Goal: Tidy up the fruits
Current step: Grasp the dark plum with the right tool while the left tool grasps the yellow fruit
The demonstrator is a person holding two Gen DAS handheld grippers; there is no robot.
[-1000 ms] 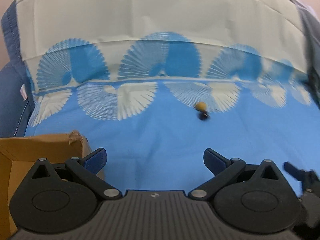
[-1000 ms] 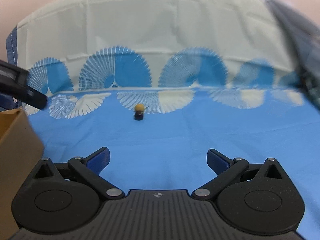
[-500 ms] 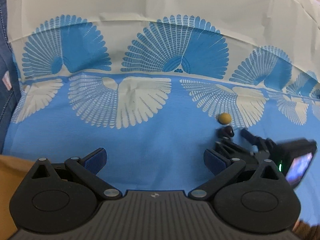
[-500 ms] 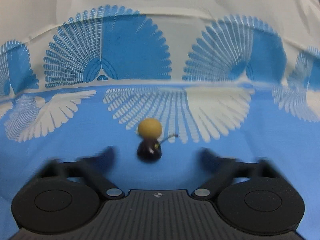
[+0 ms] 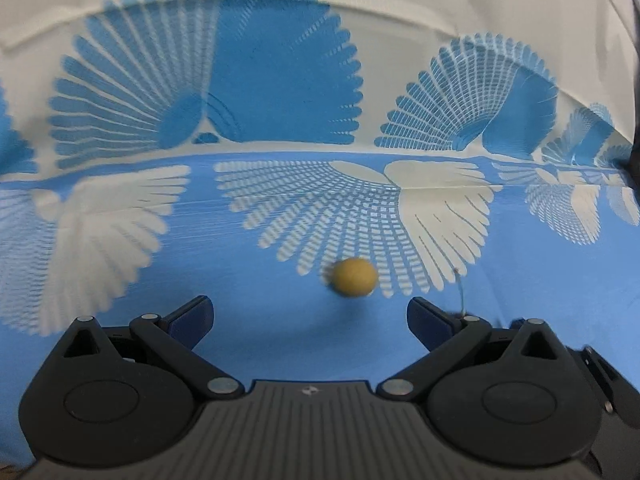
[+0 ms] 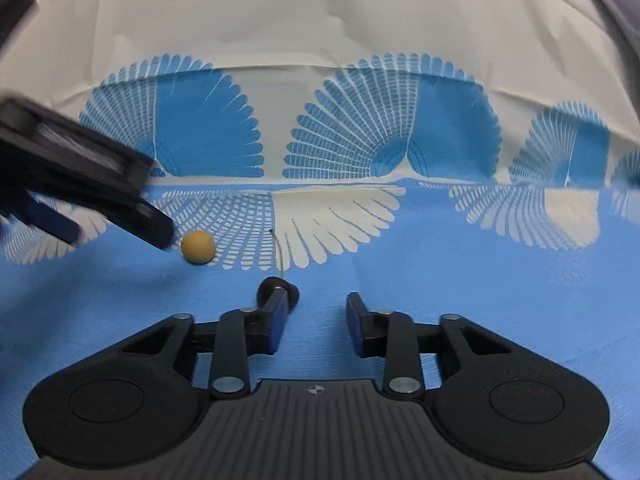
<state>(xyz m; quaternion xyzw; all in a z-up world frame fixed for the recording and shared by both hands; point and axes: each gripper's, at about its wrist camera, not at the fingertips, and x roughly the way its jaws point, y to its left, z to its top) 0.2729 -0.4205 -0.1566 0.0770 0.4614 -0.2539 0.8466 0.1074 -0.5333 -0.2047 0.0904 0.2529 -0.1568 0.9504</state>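
A small round yellow fruit [image 5: 354,277] lies on the blue patterned cloth [image 5: 280,340], just ahead of my left gripper [image 5: 310,314], which is open and empty. The fruit also shows in the right wrist view [image 6: 197,247], with the left gripper's finger [image 6: 148,224] touching or nearly touching its left side. A dark cherry-like fruit [image 6: 276,286] with a thin stem lies at the tip of my right gripper's left finger [image 6: 278,312], outside the gap. My right gripper [image 6: 316,316] is partly closed with nothing between the fingers.
The blue and cream cloth with fan patterns [image 6: 360,140] covers the whole surface and rises at the back. A dark object [image 5: 634,80] stands at the far right edge.
Both grippers moved forward toward the fruits. The right gripper narrowed its jaws, and the dark fruit now sits at its left fingertip. The cardboard box left the left view.
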